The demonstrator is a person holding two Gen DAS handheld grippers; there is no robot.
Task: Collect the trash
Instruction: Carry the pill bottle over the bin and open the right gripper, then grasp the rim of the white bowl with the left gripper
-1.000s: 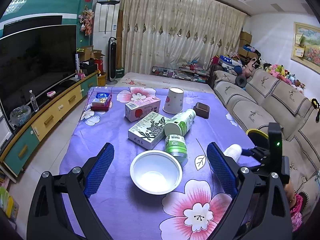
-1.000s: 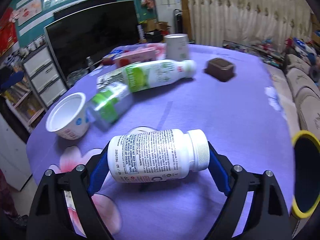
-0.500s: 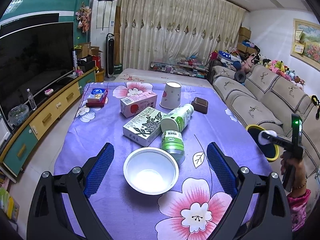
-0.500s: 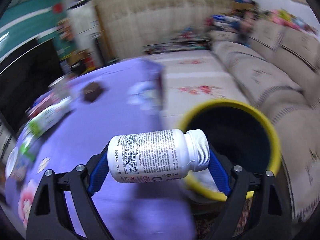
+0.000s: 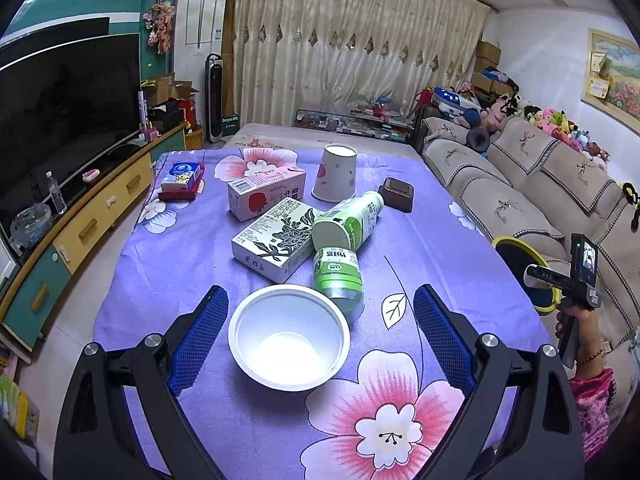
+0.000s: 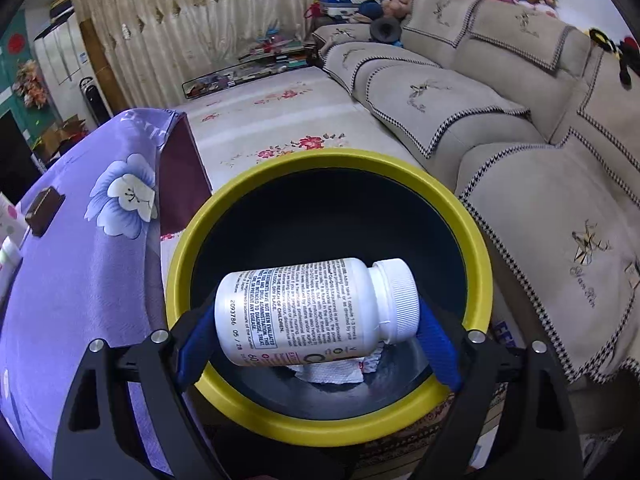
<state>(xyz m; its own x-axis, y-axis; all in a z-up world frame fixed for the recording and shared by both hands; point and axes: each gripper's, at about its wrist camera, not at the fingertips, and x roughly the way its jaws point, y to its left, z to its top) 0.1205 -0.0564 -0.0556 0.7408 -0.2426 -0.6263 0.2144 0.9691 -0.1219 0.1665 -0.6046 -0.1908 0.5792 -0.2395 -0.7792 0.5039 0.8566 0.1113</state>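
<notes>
Right gripper (image 6: 316,334), nearest the lens, clamped end to end on a white pill bottle (image 6: 312,312) lying crosswise, tilted, cap to the right. Directly beneath and beyond it, the yellow-rimmed bin (image 6: 478,248), dark inside, with crumpled paper (image 6: 332,372) already at the bottom. So: some trash binned, the bottle poised over the opening but not yet let go; release judged the step in hand. Beyond the bin, patterned floor and a sofa (image 6: 520,184).

Left gripper (image 5: 320,340) spread wide, holding nothing, hovering low over the purple flowered worktop (image 5: 168,272), its blue pads either side of a white bowl (image 5: 289,338) without touching it; likely the next pick. Just behind the bowl, a green can (image 5: 338,276) on its side, then a green-labelled bottle (image 5: 352,220) leaning on a leaf-printed carton (image 5: 276,240). Farther back, a pink carton (image 5: 266,194), an upturned paper cup (image 5: 335,174), a small brown box (image 5: 397,194) and a blue pack (image 5: 182,174). Most of the clearing left to do, by this count.
</notes>
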